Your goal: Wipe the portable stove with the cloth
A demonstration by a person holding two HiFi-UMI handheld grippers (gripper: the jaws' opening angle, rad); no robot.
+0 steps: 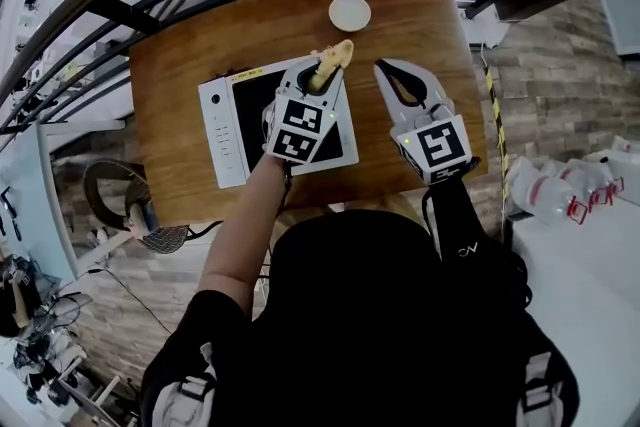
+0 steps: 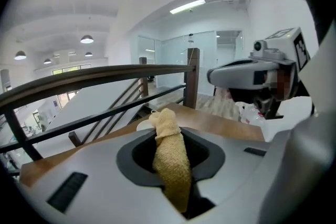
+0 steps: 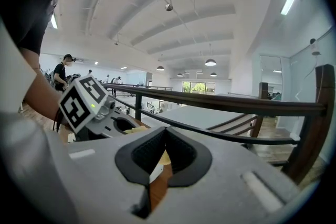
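Wooden table point(image 1: 190, 65) by a railing. Head view: white portable stove point(image 1: 228, 130) on it, right part hidden under left gripper point(image 1: 330, 67). Yellow cloth point(image 1: 335, 57) sticks out at stove's far edge. Right gripper point(image 1: 386, 71) is just beside, off stove. Left gripper view: jaws clamped on cloth, stove out of sight. Right gripper view: tips meet, nothing btwn them; a white corner, prob. stove's, shows thru the gap.

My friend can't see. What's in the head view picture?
The left gripper holds a yellow cloth at the far edge of a white portable stove on a wooden table. The right gripper, shut and empty, is beside it; a white dish sits beyond.
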